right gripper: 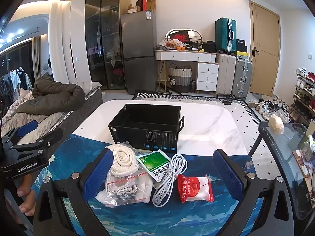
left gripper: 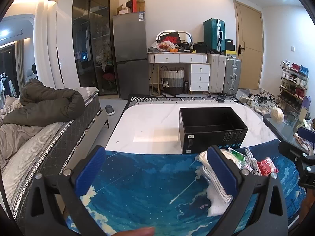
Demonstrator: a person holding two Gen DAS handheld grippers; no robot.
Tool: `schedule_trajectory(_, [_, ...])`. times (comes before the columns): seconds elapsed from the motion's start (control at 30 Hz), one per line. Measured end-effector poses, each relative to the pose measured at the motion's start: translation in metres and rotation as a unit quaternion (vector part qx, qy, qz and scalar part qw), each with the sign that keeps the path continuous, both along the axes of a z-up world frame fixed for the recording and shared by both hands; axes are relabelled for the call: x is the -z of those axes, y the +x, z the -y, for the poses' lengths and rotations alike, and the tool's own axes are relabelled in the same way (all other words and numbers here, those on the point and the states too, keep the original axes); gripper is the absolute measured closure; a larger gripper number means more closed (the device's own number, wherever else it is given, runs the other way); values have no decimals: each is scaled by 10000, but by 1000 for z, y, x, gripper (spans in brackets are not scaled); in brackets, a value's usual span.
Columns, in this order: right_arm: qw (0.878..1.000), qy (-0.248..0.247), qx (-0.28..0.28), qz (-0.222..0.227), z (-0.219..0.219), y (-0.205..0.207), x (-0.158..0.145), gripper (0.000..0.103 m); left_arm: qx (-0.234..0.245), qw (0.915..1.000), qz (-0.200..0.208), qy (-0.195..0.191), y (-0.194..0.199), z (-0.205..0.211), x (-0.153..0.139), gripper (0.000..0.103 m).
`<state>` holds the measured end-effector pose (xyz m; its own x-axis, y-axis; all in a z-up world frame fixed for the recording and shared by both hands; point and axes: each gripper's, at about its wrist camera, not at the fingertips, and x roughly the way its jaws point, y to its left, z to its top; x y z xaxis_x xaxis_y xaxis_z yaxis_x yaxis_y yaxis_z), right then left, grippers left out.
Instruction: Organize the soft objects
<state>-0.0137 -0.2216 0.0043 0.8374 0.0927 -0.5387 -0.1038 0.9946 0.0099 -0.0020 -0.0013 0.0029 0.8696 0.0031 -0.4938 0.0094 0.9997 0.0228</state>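
An open black box point(right gripper: 145, 125) stands on the white marble table point(right gripper: 206, 129); it also shows in the left wrist view point(left gripper: 210, 129). In front of it, on a blue mat point(right gripper: 167, 216), lie a coiled white rope point(right gripper: 123, 160), a clear zip bag point(right gripper: 122, 188), a green-white packet point(right gripper: 155, 162), a white cable bundle point(right gripper: 169, 177) and a red-white packet point(right gripper: 195, 188). My right gripper point(right gripper: 164, 174) is open, its fingers either side of this pile. My left gripper point(left gripper: 155, 171) is open over the mat, left of the pile point(left gripper: 236, 163), its right finger point(left gripper: 222, 169) in front of the rope.
A bed point(left gripper: 39, 137) with a dark green duvet lies to the left. A glass side table point(right gripper: 285, 149) with a cream fluffy item point(right gripper: 275, 125) stands to the right. Fridge, desk, suitcases and shoe rack line the far wall.
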Motion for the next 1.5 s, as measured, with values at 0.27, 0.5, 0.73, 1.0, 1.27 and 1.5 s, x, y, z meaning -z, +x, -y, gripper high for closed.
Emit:
schedule_trajectory(0.27, [9995, 21, 11, 324, 0, -11, 1, 0, 59, 9996, 276, -85, -10, -4, -4, 0])
schedule_trajectory(0.5, [9983, -38, 22, 578, 0, -27, 13, 0, 218, 9976, 512, -405, -22, -13, 6, 0])
schedule_trajectory(0.73, [9981, -162, -3, 588, -6, -28, 20, 0, 377, 9966, 706, -209, -32, -3, 9, 0])
schedule_trajectory(1.0, [9982, -156, -8, 587, -4, -26, 20, 0, 295, 9974, 637, -153, -29, 0, 8, 0])
schedule_trajectory(1.27, [9981, -154, -4, 591, -3, -25, 19, 0, 302, 9974, 631, -167, -29, 1, 10, 0])
schedule_trajectory(1.5, [9981, -150, -7, 591, -3, -26, 19, 0, 273, 9977, 597, -160, -28, 2, 11, 0])
